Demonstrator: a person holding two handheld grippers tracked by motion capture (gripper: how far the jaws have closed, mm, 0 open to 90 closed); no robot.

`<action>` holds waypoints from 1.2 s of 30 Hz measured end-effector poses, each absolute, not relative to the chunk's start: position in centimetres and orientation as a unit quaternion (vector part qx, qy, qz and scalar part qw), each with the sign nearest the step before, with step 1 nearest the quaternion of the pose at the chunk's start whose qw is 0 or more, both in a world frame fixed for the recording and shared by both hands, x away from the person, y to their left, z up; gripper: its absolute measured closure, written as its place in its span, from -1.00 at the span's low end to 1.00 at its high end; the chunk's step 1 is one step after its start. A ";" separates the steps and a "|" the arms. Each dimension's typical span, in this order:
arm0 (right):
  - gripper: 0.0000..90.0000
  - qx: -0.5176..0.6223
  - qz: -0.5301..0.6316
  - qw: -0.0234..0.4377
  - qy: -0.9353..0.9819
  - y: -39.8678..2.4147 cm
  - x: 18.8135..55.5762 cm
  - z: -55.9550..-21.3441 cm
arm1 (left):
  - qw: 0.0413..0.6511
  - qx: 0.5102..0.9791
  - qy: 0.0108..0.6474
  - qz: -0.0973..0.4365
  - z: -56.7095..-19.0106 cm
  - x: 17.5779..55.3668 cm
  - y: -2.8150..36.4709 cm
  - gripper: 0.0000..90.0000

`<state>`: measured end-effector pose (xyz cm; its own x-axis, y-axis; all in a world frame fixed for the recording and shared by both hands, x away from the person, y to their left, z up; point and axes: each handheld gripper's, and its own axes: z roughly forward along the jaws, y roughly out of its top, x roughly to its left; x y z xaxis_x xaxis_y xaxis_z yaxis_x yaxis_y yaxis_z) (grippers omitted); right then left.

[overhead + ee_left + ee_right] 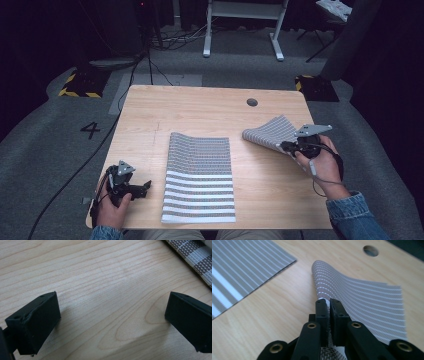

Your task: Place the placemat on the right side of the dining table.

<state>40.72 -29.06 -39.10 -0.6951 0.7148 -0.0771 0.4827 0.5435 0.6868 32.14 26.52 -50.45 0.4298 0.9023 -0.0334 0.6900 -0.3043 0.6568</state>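
A: My right tongs (329,305) are clamped on the near edge of a striped woven mat (367,305), lifting that edge so the mat arches off the right side of the surface (150,107). Left tongs?

B: I have the left tongs (112,322) spread wide, nothing between them, low over bare wood at the near left. A second striped mat (199,177) lies flat mid-surface.

A: Any writing?

B: A "4" (90,130) marked on the floor, left of the surface

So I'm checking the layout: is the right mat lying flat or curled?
Curled. The right gripper pinches the right mat at its edge, lifting that side into a bend off the table.
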 end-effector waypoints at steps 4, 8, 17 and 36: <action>0.12 0.359 0.348 0.102 0.860 -28.7 40.8 -40.8 | 0.305 0.789 0.505 0.174 -50.5 32.1 26.5 -1.00; -0.14 0.374 0.396 0.078 0.835 -29.1 40.8 -40.5 | 0.305 0.789 0.505 0.174 -50.5 32.1 26.5 -1.00; -0.20 0.468 0.385 0.175 0.776 -34.5 41.1 -39.3 | 0.306 0.787 0.507 0.172 -50.4 32.3 26.4 -1.00; -0.47 0.591 0.275 0.169 0.739 -42.6 42.2 -47.1 | 0.305 0.786 0.508 0.176 -50.5 32.4 26.4 -1.00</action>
<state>42.21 -42.56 -47.08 -0.2453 0.9665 0.0759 0.7807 0.1505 0.6066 32.39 26.36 -50.46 0.4210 0.9064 -0.0335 0.6914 -0.2968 0.6588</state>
